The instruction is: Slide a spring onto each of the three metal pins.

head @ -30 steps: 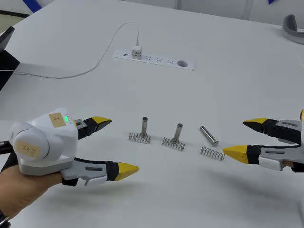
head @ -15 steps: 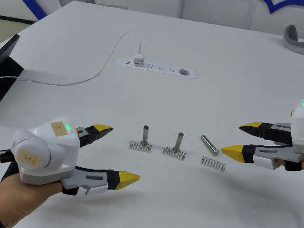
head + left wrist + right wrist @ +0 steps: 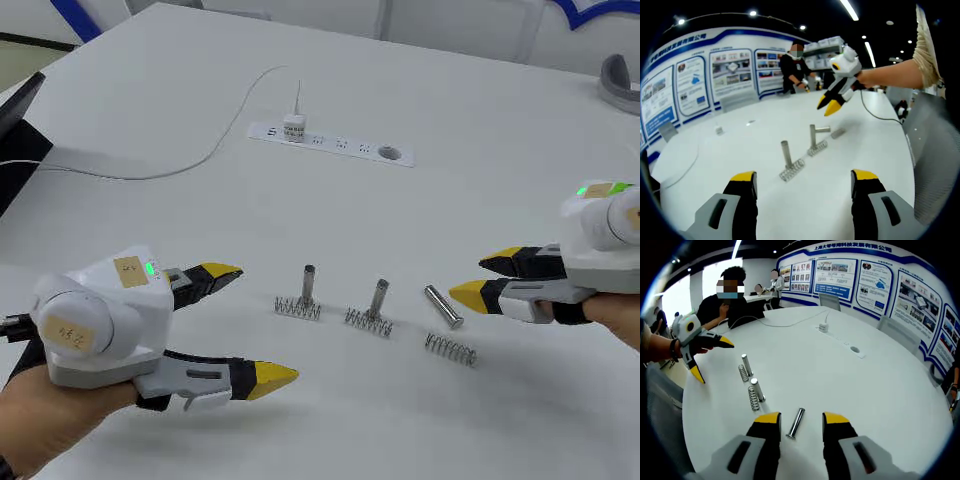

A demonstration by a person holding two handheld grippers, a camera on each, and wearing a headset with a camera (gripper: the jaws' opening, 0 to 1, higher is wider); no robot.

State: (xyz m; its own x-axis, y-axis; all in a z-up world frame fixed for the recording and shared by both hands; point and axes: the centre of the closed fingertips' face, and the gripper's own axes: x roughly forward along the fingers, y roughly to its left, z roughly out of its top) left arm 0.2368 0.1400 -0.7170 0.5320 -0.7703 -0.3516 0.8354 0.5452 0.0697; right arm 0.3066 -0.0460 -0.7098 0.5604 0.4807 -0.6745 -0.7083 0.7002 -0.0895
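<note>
The left tongs (image 3: 268,322) and right tongs (image 3: 466,278) are spread, holding nothing. The right tongs hover near the lying pin (image 3: 441,307); a spring (image 3: 449,348) lies beside it.

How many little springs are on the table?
3. The left spring lies by the left standing pin, the middle spring by the middle standing pin, the right spring by the lying pin.

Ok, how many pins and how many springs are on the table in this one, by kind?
Metal pins: 3 (two upright, one lying flat)
Springs: 3 (all lying on the table, none on a pin)
Total: 6
</note>
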